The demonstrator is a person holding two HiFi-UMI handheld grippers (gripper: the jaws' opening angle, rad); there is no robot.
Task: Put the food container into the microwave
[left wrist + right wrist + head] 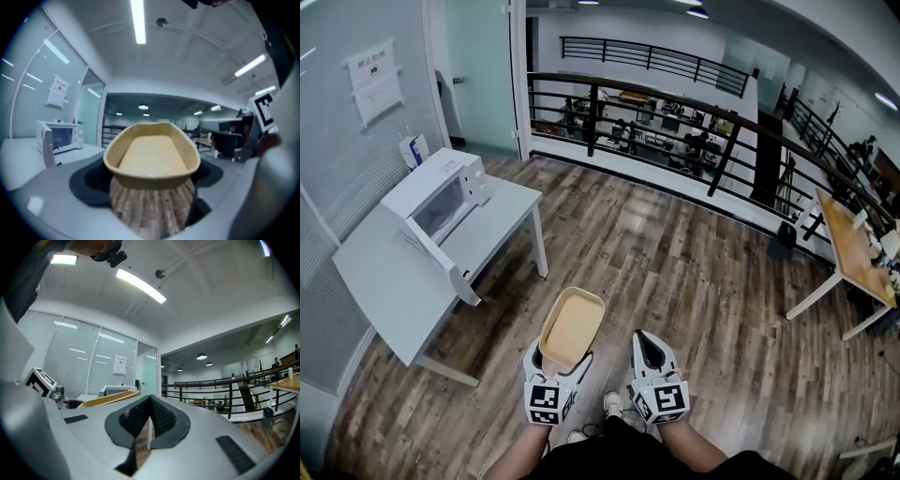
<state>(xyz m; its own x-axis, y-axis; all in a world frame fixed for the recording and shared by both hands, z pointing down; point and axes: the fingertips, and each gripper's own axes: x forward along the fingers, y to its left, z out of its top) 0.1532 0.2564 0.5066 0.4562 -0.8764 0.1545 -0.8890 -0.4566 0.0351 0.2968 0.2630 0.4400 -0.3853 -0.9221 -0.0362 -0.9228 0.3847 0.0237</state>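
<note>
1. The left gripper (557, 367), a white two-jaw claw with a square-marker cube at its back, sits low in the head view, just ahead of the person's forearm.
2. Its jaws are spread part-way and clamp the near end of the tan, oblong, shallow plastic food container (573, 328).
3. In the left gripper view, the left gripper (152, 183) has a dark-padded jaw pressed against each side of the tan food container (152, 157). The tray juts forward beyond the jaws, roughly level, with its open side up.
4. The right gripper (650, 354) is held just beside the left one, apart from it and from the container.
5. In the right gripper view, the right gripper (150, 417) has its ribbed black pads pressed together at the tips, with nothing pinched. A sliver of floor shows through the narrow slit lower down.
6. That view also catches the container's tan rim (107, 398) off to the left.
7. The container hangs over the brown wood-plank floor (675, 272), in front of the person's white shoes (614, 404).
8. The white box-shaped microwave (439, 195) stands on a white rectangular table (380, 281) to the left, well apart from the container. Its door looks swung open toward the table's front.
9. A black metal railing (675, 98) runs across behind.
</note>
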